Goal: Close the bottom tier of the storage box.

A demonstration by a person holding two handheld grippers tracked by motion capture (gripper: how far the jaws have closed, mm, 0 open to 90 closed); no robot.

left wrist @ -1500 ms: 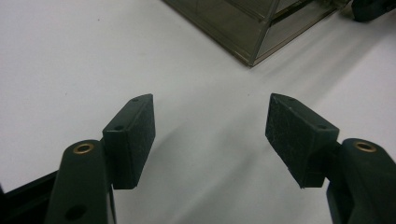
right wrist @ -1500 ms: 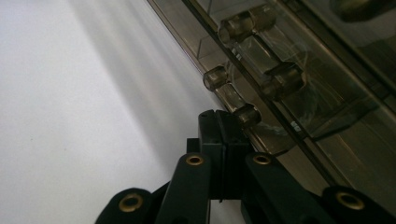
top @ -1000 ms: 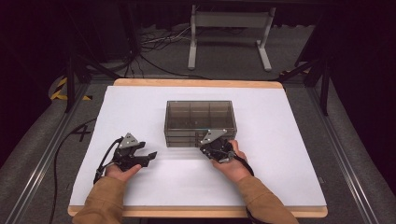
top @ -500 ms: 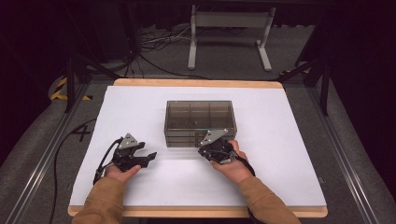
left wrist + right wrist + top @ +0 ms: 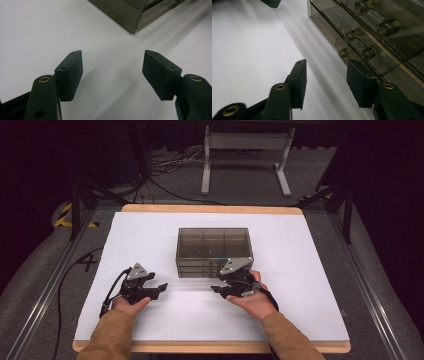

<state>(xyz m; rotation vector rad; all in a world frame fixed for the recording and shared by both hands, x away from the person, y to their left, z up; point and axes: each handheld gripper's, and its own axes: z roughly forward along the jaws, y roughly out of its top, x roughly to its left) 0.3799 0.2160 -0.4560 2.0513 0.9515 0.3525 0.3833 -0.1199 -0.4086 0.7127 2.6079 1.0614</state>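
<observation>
A smoky clear drawer box (image 5: pixel 214 251) stands mid-table, with clear bar handles (image 5: pixel 357 46) on its drawer fronts. My right gripper (image 5: pixel 217 281) lies low against the box's front right part. Its jaws have just been opening, and in the right gripper view (image 5: pixel 327 62) only the white table and the box's bottom edge lie between the pads. The nearest handle sits just beyond the right pad (image 5: pixel 359 82), apart from it. My left gripper (image 5: pixel 161 287) rests to the left of the box, open and empty (image 5: pixel 112 53), aimed at the box's corner (image 5: pixel 130 12).
The white tabletop (image 5: pixel 310 285) stretches wide on both sides of the box and in front of the hands. Its wooden edge (image 5: pixel 210 346) runs along the near side. A metal stand (image 5: pixel 245 150) and cables lie on the floor beyond the table.
The right gripper's jaws have spread apart beside the box front. Both hands stay almost where they were, and the box has not moved.
</observation>
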